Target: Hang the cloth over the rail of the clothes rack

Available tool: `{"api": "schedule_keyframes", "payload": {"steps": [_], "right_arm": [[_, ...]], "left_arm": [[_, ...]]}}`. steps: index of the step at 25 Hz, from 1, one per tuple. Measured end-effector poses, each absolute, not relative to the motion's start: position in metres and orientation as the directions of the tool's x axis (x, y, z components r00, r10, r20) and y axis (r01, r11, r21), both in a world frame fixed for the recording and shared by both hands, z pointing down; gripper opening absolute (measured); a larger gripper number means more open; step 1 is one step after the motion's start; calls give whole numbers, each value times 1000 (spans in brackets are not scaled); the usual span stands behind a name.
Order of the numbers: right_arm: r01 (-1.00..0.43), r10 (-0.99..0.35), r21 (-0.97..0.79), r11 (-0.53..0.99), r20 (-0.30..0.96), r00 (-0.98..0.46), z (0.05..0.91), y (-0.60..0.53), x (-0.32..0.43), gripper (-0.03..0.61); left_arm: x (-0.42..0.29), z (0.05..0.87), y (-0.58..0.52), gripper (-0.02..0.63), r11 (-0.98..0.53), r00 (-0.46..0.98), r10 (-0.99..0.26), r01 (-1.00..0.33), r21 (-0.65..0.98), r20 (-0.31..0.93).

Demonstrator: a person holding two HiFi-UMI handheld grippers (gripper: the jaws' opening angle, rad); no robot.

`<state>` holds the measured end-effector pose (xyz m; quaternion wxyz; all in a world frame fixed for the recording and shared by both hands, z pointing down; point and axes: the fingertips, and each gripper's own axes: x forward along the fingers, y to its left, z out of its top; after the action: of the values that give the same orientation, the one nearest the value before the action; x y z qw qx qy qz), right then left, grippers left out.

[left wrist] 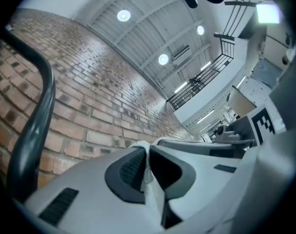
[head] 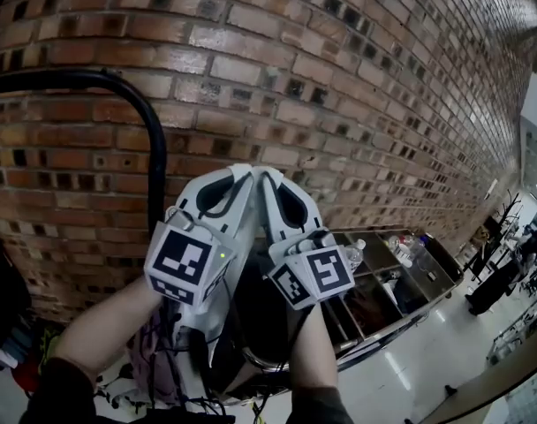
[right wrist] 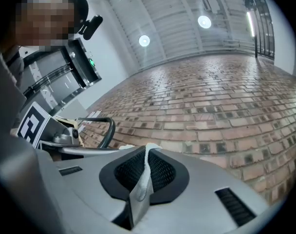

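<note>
Both grippers are raised side by side in front of the brick wall, their tips nearly touching. My left gripper (head: pixel 238 177) is shut on a thin edge of white cloth (left wrist: pixel 148 172), which shows as a strip between its dark pads. My right gripper (head: pixel 271 177) is likewise shut on a white cloth edge (right wrist: pixel 142 184). In the head view the grippers hide the rest of the cloth. The black rail of the clothes rack (head: pixel 92 79) runs across the upper left and bends down just left of the grippers. The rail (left wrist: pixel 38 106) stands close on the left in the left gripper view.
A curved brick wall (head: pixel 339 104) fills the background right behind the rail. A metal cart with bottles (head: pixel 401 272) stands low on the right. Pinkish clothing (head: pixel 149 360) lies below my left forearm. Open floor and a coat stand (head: pixel 507 210) lie far right.
</note>
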<state>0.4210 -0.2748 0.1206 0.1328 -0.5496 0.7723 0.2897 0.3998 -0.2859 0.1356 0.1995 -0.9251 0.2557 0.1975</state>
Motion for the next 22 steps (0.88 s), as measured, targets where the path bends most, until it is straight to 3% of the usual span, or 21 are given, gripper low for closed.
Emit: {"api": "schedule_keyframes", "payload": {"steps": [7, 12, 18, 22], "right_arm": [[-930, -684, 340, 142, -645, -341, 81, -269, 424, 27], [-929, -679, 358, 97, -658, -325, 58, -278, 425, 26], [-917, -619, 394, 61, -706, -344, 25, -267, 422, 26], [-917, -600, 396, 47, -723, -343, 6, -264, 418, 26]], "left_arm": [[403, 95, -282, 37, -733, 760, -334, -581, -354, -557], [412, 67, -297, 37, -733, 764, -361, -587, -345, -535], [407, 30, -288, 38, -668, 716, -309, -632, -392, -626], [405, 8, -290, 38, -674, 721, -303, -625, -395, -624]]}}
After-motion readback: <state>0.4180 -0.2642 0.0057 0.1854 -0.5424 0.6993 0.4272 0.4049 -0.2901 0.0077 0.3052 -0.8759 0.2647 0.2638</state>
